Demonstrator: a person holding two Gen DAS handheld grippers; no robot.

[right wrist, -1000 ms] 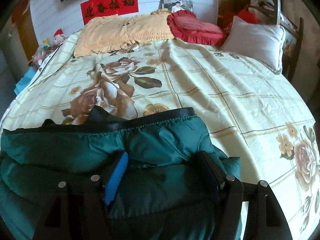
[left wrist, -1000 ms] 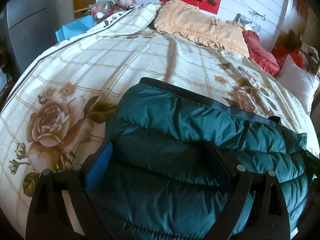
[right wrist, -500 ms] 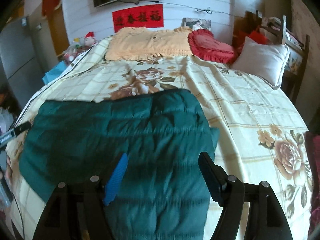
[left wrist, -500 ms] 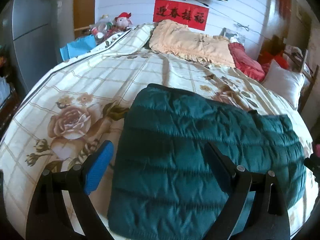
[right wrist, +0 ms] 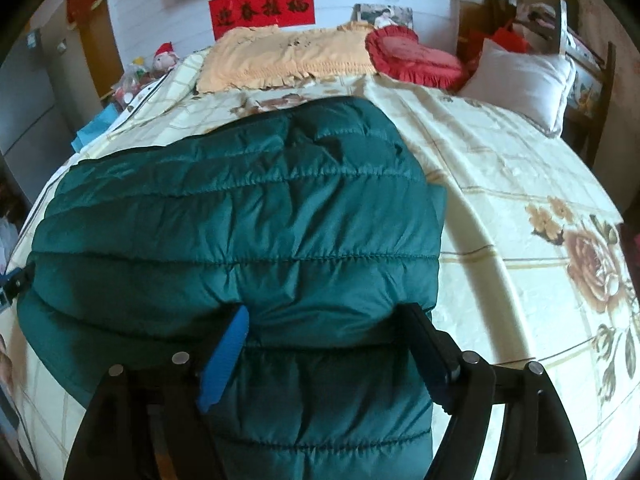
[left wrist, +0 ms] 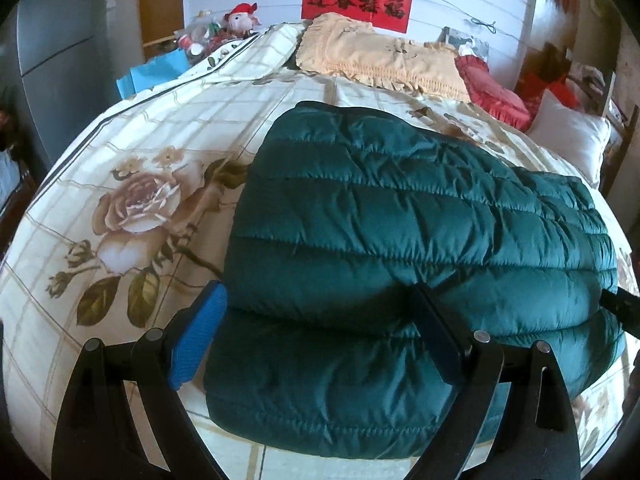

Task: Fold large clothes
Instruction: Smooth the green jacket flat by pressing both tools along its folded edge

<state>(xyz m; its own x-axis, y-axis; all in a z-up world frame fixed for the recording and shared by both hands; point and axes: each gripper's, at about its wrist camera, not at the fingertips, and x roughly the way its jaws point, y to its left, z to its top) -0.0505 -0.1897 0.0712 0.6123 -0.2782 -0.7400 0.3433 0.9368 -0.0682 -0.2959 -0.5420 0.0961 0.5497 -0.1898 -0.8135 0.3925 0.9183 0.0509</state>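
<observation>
- Green and quilted, the puffer jacket (left wrist: pixel 400 232) lay folded flat on the flowered bedspread (left wrist: pixel 132 208), near the foot of the bed, its stitched bands running crosswise.
- My left gripper (left wrist: pixel 316 336) hung over the jacket's near left corner with its jaws wide apart; the blue pad (left wrist: pixel 196 340) stood over the bedspread just off the jacket's edge, the dark pad over the fabric, and neither pressed on anything.
- My right gripper (right wrist: pixel 320 356) hung over the jacket's near right part, its jaws opening; quilted fabric showed between them, yet I could see no pad pinching it.
- In the right wrist view the jacket (right wrist: pixel 240 232) reached almost to the left edge of the bed, and bare bedspread (right wrist: pixel 520 208) with a big rose print spread to its right.
- At the head of the bed lay a pale orange frilled pillow (left wrist: pixel 380 60), a red heart-shaped cushion (right wrist: pixel 412 58) beside it, and a white pillow (right wrist: pixel 520 80) further right.
- On the wall behind hung a red banner (left wrist: pixel 356 2) with dark characters.
- A small plush toy in a red cap (left wrist: pixel 242 18) sat among clutter past the bed's far left corner, near a blue bag (left wrist: pixel 154 72).
- At the right rim of the left wrist view, a black tip of my other gripper showed beside the jacket.
</observation>
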